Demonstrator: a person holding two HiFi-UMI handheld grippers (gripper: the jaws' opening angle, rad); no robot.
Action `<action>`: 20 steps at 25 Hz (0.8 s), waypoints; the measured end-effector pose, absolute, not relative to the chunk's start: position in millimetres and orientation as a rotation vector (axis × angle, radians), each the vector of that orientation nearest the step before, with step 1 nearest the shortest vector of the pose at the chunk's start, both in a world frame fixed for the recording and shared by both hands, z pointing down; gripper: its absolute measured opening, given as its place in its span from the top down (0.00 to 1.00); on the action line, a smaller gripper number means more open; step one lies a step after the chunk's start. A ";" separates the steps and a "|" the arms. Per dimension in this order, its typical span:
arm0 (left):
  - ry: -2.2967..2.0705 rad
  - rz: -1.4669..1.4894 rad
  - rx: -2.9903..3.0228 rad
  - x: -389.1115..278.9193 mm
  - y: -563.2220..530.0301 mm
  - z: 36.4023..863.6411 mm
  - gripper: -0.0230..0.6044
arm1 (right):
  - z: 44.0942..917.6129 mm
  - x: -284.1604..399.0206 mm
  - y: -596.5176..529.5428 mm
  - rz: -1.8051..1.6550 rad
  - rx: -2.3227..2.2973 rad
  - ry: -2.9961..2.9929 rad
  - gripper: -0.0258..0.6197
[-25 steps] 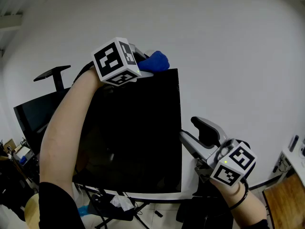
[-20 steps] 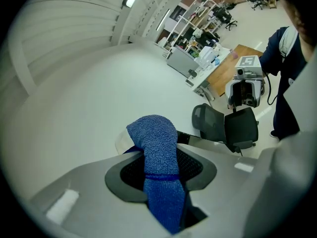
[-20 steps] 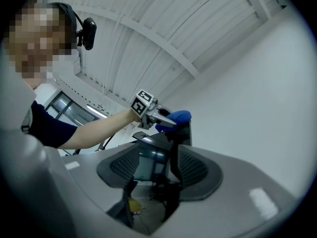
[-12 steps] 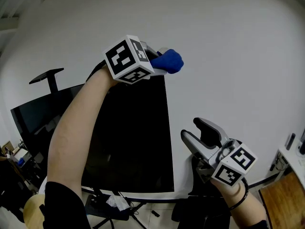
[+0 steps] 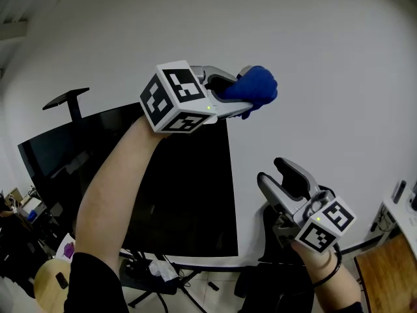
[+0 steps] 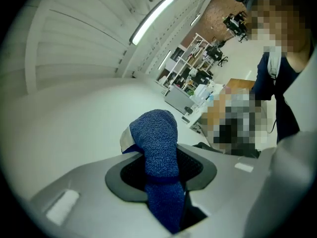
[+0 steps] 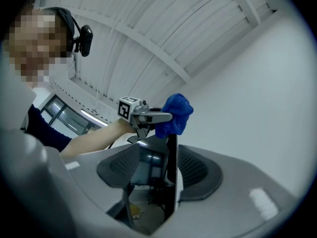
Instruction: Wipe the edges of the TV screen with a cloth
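Left tongs (image 5: 240,95): clamped shut on a fuzzy blue cloth (image 5: 259,87), which bunches out past the tips.
Cloth: up and to the right of the top right corner of the big black flat TV screen (image 5: 182,188), not touching it (just the plain white wall (image 5: 326,57) behind it).
Right tongs (image 5: 272,170): spread wide with nothing pinched. They sit near the TV's right edge, low down and clear of it, tips angled upward.
TV: upright, screen dark.

Left gripper (image 5: 238,97) raised, jaws clamped — right gripper (image 5: 273,173) lower, tilted up, jaws apart
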State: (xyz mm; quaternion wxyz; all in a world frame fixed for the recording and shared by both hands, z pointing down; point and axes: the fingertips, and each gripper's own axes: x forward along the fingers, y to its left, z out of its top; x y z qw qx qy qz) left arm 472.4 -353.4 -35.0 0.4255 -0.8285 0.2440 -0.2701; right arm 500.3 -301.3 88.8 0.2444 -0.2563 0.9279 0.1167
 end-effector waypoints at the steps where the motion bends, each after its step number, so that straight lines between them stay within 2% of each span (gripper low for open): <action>1: 0.612 -0.639 -2.085 468.9 -348.7 -31.4 0.75 | 90.0 500.1 -301.4 0.313 -0.701 2.528 0.57; 11: 0.743 -0.128 -2.246 394.1 -258.2 28.8 0.75 | 122.1 496.9 -292.7 0.244 -0.739 2.524 0.57; 20: 0.860 0.007 -2.542 305.4 -188.7 208.3 0.75 | 193.2 436.2 -225.3 0.128 -0.726 2.610 0.57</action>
